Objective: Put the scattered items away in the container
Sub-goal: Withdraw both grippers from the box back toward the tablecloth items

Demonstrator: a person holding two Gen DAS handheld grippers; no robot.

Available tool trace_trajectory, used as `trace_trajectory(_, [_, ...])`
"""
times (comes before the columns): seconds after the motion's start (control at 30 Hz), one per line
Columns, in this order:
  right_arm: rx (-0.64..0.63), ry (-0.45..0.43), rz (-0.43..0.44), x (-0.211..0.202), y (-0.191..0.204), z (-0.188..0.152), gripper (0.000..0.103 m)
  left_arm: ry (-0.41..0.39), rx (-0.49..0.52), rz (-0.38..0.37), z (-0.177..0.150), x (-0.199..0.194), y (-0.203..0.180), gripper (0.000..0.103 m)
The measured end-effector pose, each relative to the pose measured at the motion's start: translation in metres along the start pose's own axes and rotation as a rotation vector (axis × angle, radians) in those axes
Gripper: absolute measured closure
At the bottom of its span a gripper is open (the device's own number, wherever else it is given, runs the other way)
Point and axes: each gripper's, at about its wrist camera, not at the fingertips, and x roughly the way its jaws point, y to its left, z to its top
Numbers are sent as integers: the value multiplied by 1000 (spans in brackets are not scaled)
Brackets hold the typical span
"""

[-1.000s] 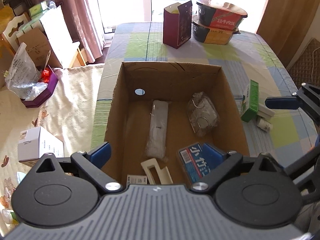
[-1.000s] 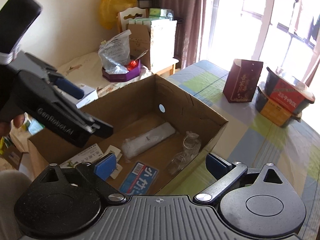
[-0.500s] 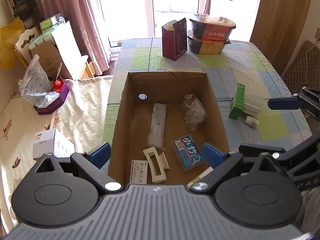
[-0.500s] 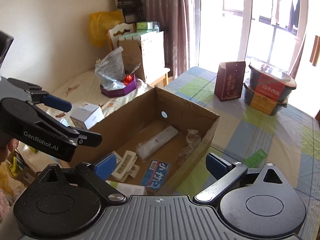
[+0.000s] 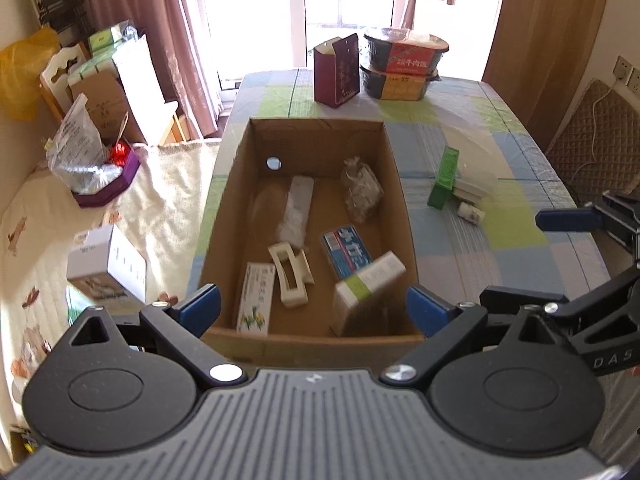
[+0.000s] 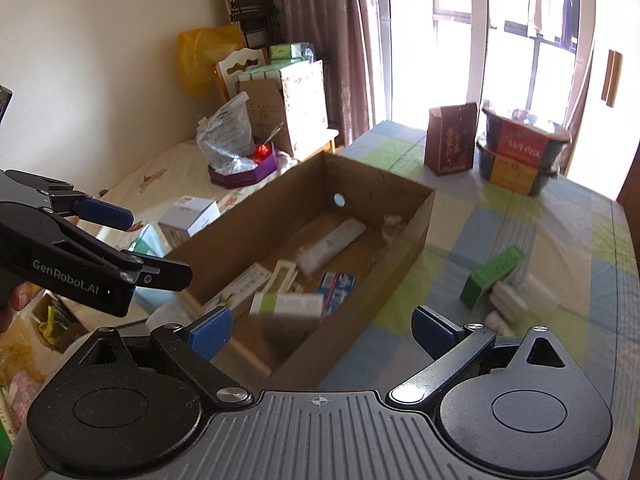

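Left gripper [image 5: 312,308] and right gripper [image 6: 322,326]: jaws spread wide, empty. The cardboard box [image 5: 316,338] holds a blurred white-green carton [image 5: 366,286] at its near right. A green box [image 5: 444,178] lies on the table [image 5: 500,264] right of it.

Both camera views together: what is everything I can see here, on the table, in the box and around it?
Cardboard box: one, brown, open, middle of table.
In the box: white wrapped pack; clear crinkled bag; blue packet; cream hair clip; flat white-green packet; white-green carton, blurred, tilted at the near right.
Green box: one, on table right of the cardboard box, beside white items and a small white bottle.
Dark red paper bag: one, far end of table.
Noodle bowls: two, stacked, beside the bag.
Purple tray with plastic bag: left, off the table.
White box: left, off the table.
Left gripper: open, empty.
Right gripper: open, empty.
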Motion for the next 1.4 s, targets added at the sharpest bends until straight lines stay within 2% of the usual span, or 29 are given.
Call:
trace_trajectory(0.23, [58,34,-4,-13,-2,-25,2,27,-16,-10,-28,-7,-12,5])
trace_trajectory(0.5, [67,85,-39,-24,-7,-49,2,57,-11,-30,-49,-8,-30,5])
trace_trajectory(1.03, [94,145,-91,-35,-25,-73,2,89,-1,-73,-58,-3,-57,6])
trace_trajectory(1.4, [155,159,-151,-46,-47,-83,2,109,35,-140,-54,12,-88,6])
